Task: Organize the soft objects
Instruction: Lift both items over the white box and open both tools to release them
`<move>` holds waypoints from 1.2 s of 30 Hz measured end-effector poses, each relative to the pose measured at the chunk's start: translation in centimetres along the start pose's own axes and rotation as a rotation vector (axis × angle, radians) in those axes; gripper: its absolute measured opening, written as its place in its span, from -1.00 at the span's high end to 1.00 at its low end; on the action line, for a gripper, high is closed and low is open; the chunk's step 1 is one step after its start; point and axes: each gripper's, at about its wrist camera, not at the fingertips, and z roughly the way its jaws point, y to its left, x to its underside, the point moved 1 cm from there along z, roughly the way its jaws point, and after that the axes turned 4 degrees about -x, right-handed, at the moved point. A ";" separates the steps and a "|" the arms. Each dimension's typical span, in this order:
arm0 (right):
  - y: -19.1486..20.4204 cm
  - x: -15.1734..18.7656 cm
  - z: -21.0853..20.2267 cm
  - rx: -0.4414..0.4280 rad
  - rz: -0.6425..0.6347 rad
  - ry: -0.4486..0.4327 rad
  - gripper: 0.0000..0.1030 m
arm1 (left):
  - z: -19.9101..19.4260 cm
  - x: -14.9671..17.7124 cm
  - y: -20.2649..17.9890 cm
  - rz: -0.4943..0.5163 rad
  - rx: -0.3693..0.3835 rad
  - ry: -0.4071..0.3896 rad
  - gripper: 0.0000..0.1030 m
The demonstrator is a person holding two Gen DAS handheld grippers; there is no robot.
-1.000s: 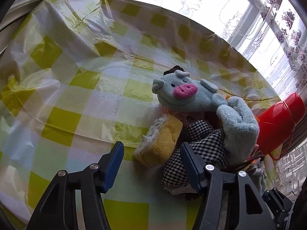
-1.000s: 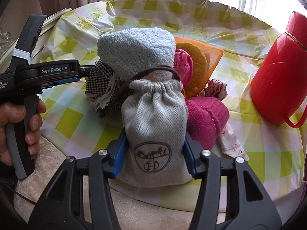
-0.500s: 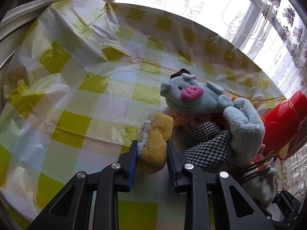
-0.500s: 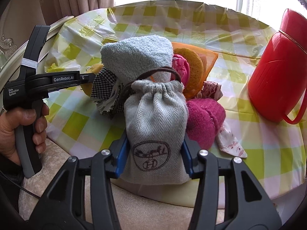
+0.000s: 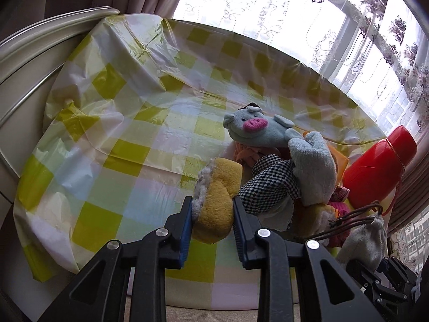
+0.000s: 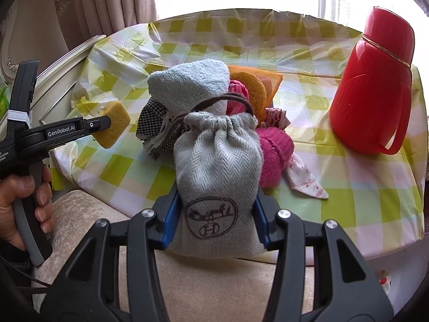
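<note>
Now lifting step: left gripper [image 5: 211,212] clamped narrow on yellow sponge [image 5: 217,196], right gripper [image 6: 214,217] clamped on grey drawstring pouch [image 6: 217,182], both raised beside pile on checked tablecloth [image 5: 120,139]. Next probably: carry each to free spot, release gently.

Each wrist camera looks steeply down along its tongs at close range; both share the table [image 5: 150,145] [image 6: 335,177].

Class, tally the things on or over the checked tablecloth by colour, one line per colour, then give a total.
Yellow: 1, sponge
Light blue: 2, pig plush, towel
Red: 1, jug
Grey: 1, drawstring pouch
Black-and-white: 1, checked cloth
Total: 6
</note>
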 end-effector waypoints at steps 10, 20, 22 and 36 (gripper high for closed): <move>-3.6 0.8 -4.0 0.047 0.089 -0.055 0.00 | -3.2 2.3 -4.4 0.078 0.082 -0.021 0.44; -9.9 3.2 -8.7 0.173 0.182 -0.089 0.00 | -5.0 4.8 -10.9 0.202 0.214 -0.013 0.44; -11.3 3.9 -9.5 0.199 0.206 -0.087 0.00 | -5.2 5.4 -12.4 0.227 0.242 -0.007 0.44; -19.6 7.4 -15.4 0.382 0.341 -0.100 0.00 | -7.0 9.3 -22.7 0.398 0.458 0.055 0.44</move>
